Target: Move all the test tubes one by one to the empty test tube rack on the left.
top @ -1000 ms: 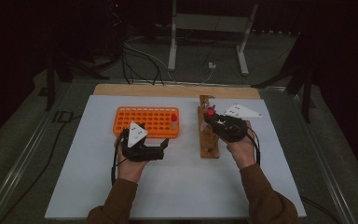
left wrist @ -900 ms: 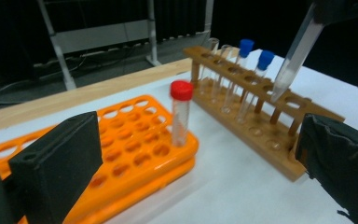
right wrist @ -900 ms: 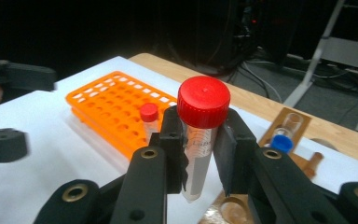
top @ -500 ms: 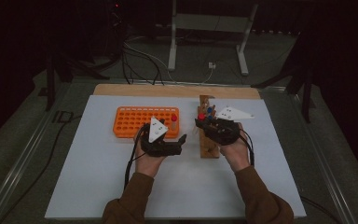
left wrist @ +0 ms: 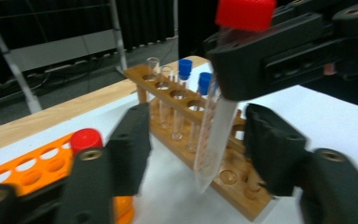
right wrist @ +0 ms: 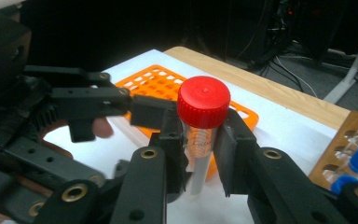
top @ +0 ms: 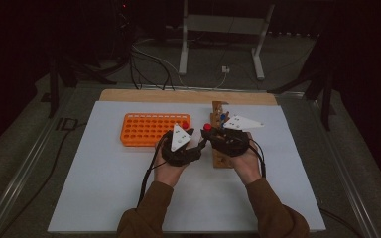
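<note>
The right gripper (right wrist: 200,154) pinches a clear tube with a red cap (right wrist: 203,103) just under the cap — its fingers (right wrist: 172,140) press on both sides. In the high view this tube sits in the middle of the frame, up off the white counter (top: 104,188), between the orange rack (top: 149,128) and the wooden rack (top: 223,158).

The left gripper (left wrist: 196,149) has come in around the lower part of the same tube (left wrist: 214,135). Its fingers (left wrist: 130,144) have just been closing, but they are half spread and do not touch the tube; there is a gap on each side.

This looks like a hand-over. To do it well, the left fingers should close gently and square on the tube, below the other grip. The right gripper should keep its hold until the left one is firm — then let go. The tube should stay upright so it does not slip or tip.

In the left gripper view another red cap (left wrist: 86,138) stands in the orange rack at lower left, and two blue-capped tubes (left wrist: 185,70) stand in the wooden rack at upper middle.

The tube has faint marks on its side, too blurry to read. No brand or label is readable.
</note>
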{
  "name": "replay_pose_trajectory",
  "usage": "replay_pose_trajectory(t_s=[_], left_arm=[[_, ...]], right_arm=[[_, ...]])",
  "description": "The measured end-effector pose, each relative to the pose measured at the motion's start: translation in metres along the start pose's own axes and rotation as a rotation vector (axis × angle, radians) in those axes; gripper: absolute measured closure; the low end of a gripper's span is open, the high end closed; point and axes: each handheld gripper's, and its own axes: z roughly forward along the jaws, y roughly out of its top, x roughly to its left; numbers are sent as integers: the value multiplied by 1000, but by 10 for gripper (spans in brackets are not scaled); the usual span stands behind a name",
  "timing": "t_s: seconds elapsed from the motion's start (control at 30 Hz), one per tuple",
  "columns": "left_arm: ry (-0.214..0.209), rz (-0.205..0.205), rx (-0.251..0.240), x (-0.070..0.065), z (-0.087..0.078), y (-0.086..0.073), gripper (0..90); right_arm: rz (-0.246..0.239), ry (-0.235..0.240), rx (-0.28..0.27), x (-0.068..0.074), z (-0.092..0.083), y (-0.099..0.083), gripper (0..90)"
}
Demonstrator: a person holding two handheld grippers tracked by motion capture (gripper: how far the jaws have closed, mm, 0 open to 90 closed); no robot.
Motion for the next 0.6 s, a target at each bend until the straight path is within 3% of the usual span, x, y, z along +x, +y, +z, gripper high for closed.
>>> replay_pose_trajectory(t_s=[0.33,0.43,0.47,0.53,0.6], left_arm=[[-33,14,1,-2,3,0,726],[-37,26,1,-2,2,0,737],[-37,25,1,-2,3,-1,743],[-33,22,2,-1,3,-1,744],[-30,19,6,0,3,-1,744]], right_arm=[[-1,18,2,4,3,0,744],[0,20,3,4,3,-1,742],[-1,20,2,4,3,-1,734],[-2,23,-7,3,1,-1,629],[-1,24,-11,2,1,-1,600]])
